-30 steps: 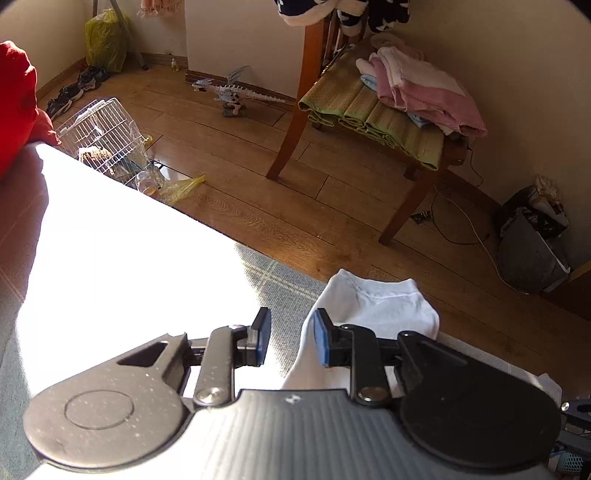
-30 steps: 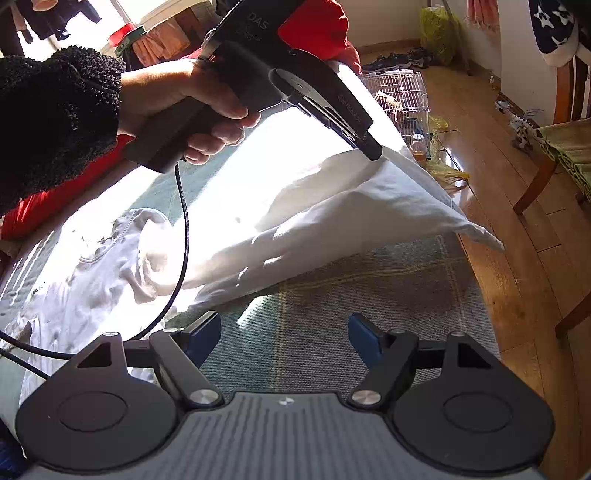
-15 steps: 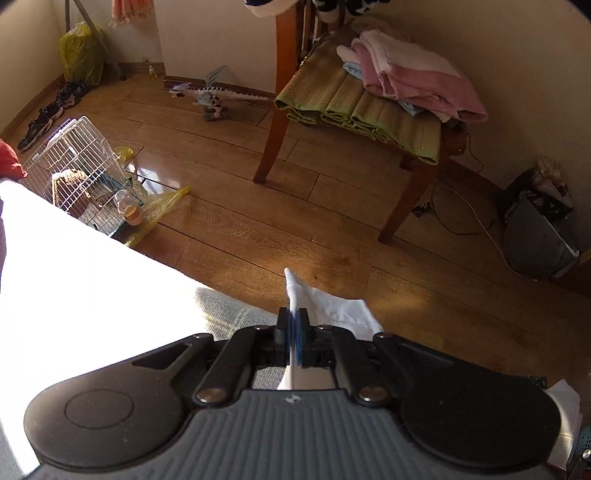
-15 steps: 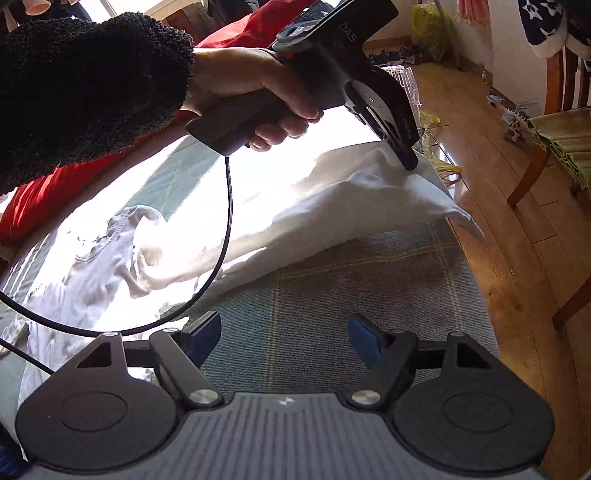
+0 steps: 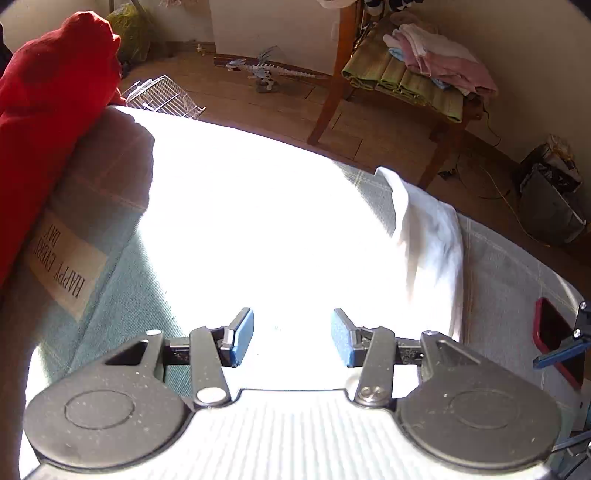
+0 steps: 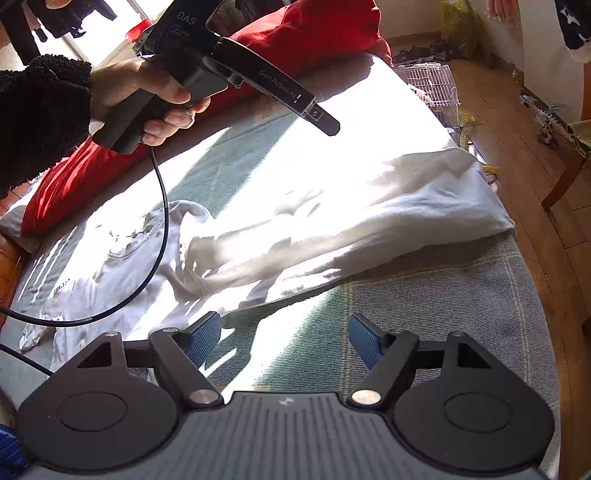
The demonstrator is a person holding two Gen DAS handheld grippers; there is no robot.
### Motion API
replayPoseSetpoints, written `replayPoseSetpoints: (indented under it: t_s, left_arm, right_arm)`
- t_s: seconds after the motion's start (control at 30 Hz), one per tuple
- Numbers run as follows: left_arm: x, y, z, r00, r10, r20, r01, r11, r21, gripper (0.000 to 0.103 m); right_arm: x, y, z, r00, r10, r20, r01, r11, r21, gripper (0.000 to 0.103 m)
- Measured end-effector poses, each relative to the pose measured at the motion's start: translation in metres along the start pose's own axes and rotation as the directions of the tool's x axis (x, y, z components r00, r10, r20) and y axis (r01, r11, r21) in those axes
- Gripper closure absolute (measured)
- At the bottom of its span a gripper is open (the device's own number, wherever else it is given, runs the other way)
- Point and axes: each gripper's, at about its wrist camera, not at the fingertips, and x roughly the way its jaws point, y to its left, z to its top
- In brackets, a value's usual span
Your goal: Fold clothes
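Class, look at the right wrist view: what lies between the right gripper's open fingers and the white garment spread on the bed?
Only bare grey-green checked bed cover separates the right gripper from the white garment; nothing else rests on that stretch. The right wrist view shows this.

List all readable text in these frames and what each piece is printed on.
"HAPPY EVERY DAY": white label on the grey-green cushion; "EVERY" partly cut off by the fold.
"DAS": black handheld device body; smaller lines beneath too small to read.
"GenRobot.AI": that device's black arm.
Dark print on the white cotton T-shirt: unreadable.
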Motion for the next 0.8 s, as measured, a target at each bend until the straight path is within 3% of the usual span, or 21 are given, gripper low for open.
replayPoseSetpoints:
  t_s: [0.17,0.27,0.4,0.47,0.53,0.6,0.63,0.67,0.7,0.8]
  left_arm:
    - [-0.024,0.049,-0.1,0.995,0.055,-0.089,-0.06,0.997,-0.058,0.053]
    - [-0.03,0.071,-0.144,0.995,0.05,-0.083,-0.058,0.994,-0.094,0.051]
    - [-0.028,0.086,-0.164,0.999,0.038,-0.007,-0.039,0.997,-0.062,0.05]
    - [-0.021,0.09,-0.161,0.999,0.013,0.032,-0.012,1.0,-0.001,0.039]
    - [-0.006,0.092,-0.16,0.999,-0.023,-0.029,0.023,0.999,0.024,0.033]
    - [0.005,0.086,-0.164,0.995,-0.039,-0.087,0.044,0.998,0.055,0.034]
    - [0.002,0.085,-0.165,0.997,-0.036,-0.075,0.04,0.998,0.045,0.042]
    - [-0.003,0.085,-0.166,0.998,-0.034,-0.06,0.036,0.999,0.03,0.071]
    - [-0.007,0.085,-0.167,0.998,-0.032,-0.046,0.033,0.999,0.015,0.085]
    - [-0.022,0.088,-0.169,1.0,-0.005,0.004,0.005,1.0,-0.028,0.095]
  right_arm:
    - [0.013,0.047,0.001,1.0,-0.019,-0.017,0.017,0.997,-0.069,0.024]
    - [0.024,0.073,0.004,0.999,-0.029,-0.023,0.027,0.996,-0.082,0.024]
    - [0.038,0.108,0.008,0.999,-0.043,-0.03,0.04,0.994,-0.1,0.024]
    - [0.046,0.124,0.01,0.998,-0.049,-0.031,0.045,0.993,-0.106,0.024]
    - [0.052,0.132,0.012,0.998,-0.05,-0.032,0.047,0.993,-0.107,0.024]
    - [0.057,0.139,0.014,0.998,-0.052,-0.036,0.048,0.993,-0.11,0.023]
    - [0.059,0.142,0.015,0.998,-0.053,-0.038,0.048,0.993,-0.111,0.024]
    - [0.062,0.146,0.016,0.998,-0.054,-0.04,0.049,0.992,-0.112,0.024]
    - [0.064,0.149,0.017,0.998,-0.055,-0.042,0.05,0.992,-0.113,0.024]
    - [0.072,0.159,0.02,0.997,-0.057,-0.048,0.051,0.992,-0.117,0.023]
